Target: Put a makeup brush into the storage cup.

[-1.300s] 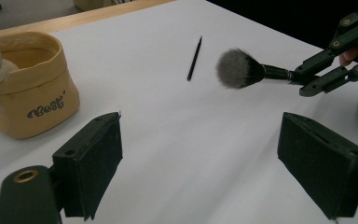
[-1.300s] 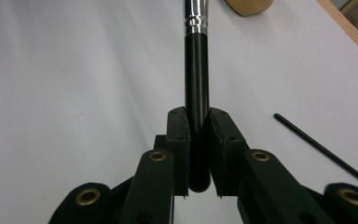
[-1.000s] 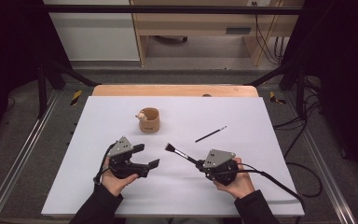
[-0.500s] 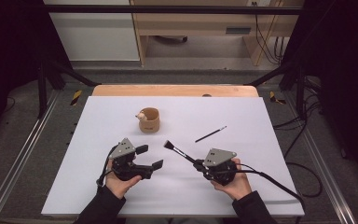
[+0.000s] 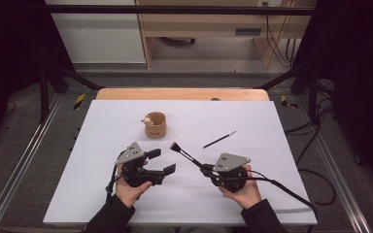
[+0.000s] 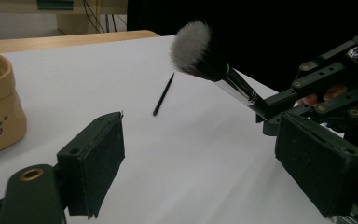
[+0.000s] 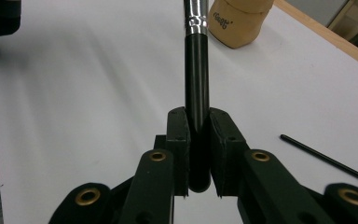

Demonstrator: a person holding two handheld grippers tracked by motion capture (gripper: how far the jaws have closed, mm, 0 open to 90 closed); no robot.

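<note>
Right claw (image 5: 205, 169) clamps black-handled fluffy makeup brush (image 5: 184, 154) by butt end, bristles raised toward centre frame for handover. Left claw (image 5: 162, 161) spread wide, empty, facing it.

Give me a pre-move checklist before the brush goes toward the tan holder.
1. Right gripper shut on the brush handle: ok.
2. Brush lifted off the white table, bristles in the air: ok.
3. Left gripper open with nothing between its pads: ok.
4. Tan holder upright on the table: ok.
5. Room inside the holder for the brush: cannot tell; something pale sits at its rim.
6. Thin black stick lying apart from the holder and off the line from brush to holder: ok.
</note>
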